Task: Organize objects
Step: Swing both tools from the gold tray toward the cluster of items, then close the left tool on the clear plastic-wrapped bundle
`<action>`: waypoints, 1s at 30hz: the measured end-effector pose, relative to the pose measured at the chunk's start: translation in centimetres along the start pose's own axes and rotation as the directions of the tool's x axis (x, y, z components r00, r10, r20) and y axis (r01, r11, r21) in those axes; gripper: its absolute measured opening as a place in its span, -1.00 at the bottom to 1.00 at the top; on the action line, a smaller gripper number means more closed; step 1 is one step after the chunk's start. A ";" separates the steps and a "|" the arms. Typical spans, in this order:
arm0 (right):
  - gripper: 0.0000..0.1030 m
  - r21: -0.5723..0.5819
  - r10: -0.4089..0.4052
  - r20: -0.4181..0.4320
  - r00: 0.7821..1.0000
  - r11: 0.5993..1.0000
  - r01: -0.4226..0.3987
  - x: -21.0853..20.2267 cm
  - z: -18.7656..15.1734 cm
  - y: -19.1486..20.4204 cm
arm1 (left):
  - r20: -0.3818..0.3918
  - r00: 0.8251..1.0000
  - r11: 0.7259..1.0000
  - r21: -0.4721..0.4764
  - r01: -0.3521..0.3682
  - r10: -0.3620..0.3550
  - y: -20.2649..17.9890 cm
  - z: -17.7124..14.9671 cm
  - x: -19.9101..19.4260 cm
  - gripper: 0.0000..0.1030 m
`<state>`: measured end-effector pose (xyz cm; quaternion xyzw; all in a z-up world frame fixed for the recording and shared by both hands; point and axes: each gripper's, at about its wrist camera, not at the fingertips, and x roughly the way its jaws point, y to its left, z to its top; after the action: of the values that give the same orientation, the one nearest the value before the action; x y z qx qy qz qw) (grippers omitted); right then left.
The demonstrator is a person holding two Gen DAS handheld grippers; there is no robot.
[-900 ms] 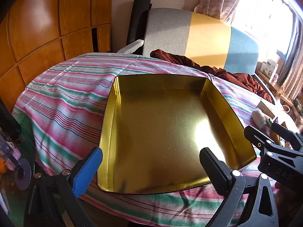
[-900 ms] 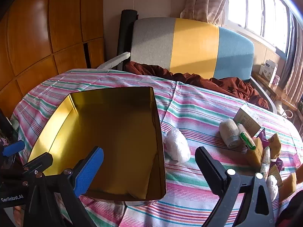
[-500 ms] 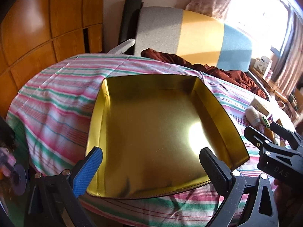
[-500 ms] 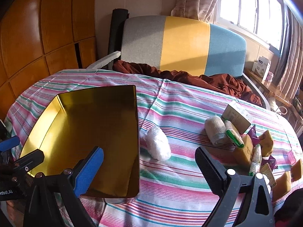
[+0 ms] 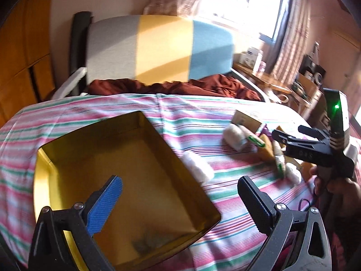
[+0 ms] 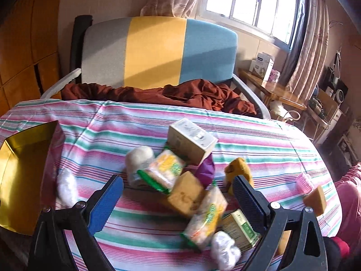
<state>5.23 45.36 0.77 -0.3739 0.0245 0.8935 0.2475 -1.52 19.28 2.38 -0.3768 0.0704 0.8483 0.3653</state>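
Both the left gripper (image 5: 179, 199) and right gripper (image 6: 178, 197) gape wide and empty above the striped desk (image 6: 259, 140), gold tin (image 5: 140, 158) left, snack packets (image 6: 167, 169) right.

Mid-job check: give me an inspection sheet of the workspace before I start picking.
Surface: striped tablecloth, bare in places.
Job's things: gold tin empty; small box, snack packets, brown blocks, white wads loose beside it.
Clutter: pink item near the edge.
Grippers: left gripper and right gripper open, holding nothing.
Cables: nothing seen on the surface.
Surroundings: tricolour chair, rust-brown cloth, window.
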 end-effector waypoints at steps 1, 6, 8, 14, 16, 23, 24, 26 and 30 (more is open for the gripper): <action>0.93 0.007 -0.002 0.001 1.000 1.000 0.002 0.4 0.1 -0.8 | -0.016 1.000 1.000 0.016 0.022 -0.022 -0.8 0.8 0.7 0.99; 0.93 0.094 0.038 -0.014 0.999 0.995 -0.036 2.5 -0.5 -4.1 | -0.147 0.986 0.982 0.158 0.107 -0.084 -4.0 3.6 5.4 0.89; 0.93 0.142 0.077 -0.044 0.996 0.987 -0.070 3.5 -0.8 -4.8 | -0.227 0.971 0.959 0.251 0.134 -0.076 -5.3 4.2 7.7 0.76; 0.93 0.225 0.136 -0.055 0.989 0.967 -0.120 3.9 -0.8 -6.3 | -0.412 0.911 0.906 0.374 0.197 -0.028 -6.2 3.8 13.1 0.76; 0.93 0.247 0.149 -0.050 0.987 0.960 -0.133 3.9 -0.8 -6.7 | -0.453 0.892 0.892 0.406 0.199 0.007 -6.2 3.4 14.7 0.76; 0.93 0.306 0.158 -0.033 0.987 0.942 -0.141 3.8 -0.8 -8.0 | -0.515 0.850 0.838 0.508 0.198 0.112 -6.4 2.4 17.3 0.36; 0.93 0.312 0.158 -0.033 0.987 0.940 -0.140 3.8 -0.8 -8.1 | -0.508 0.852 0.831 0.523 0.189 0.126 -6.3 2.4 17.3 0.30; 0.93 0.322 0.155 -0.030 0.987 0.937 -0.137 3.9 -0.8 -8.3 | -0.484 0.863 0.827 0.538 0.162 0.146 -6.0 2.6 17.1 0.04; 0.93 0.350 0.142 -0.013 0.990 0.928 -0.129 3.6 -0.8 -9.1 | -0.437 0.895 0.845 0.508 0.165 0.088 -6.4 3.4 16.1 -0.06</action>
<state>7.84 54.64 -0.98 -0.3384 0.2123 0.8828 0.2470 -6.40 34.40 -5.37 -0.4453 0.3765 0.6786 0.4467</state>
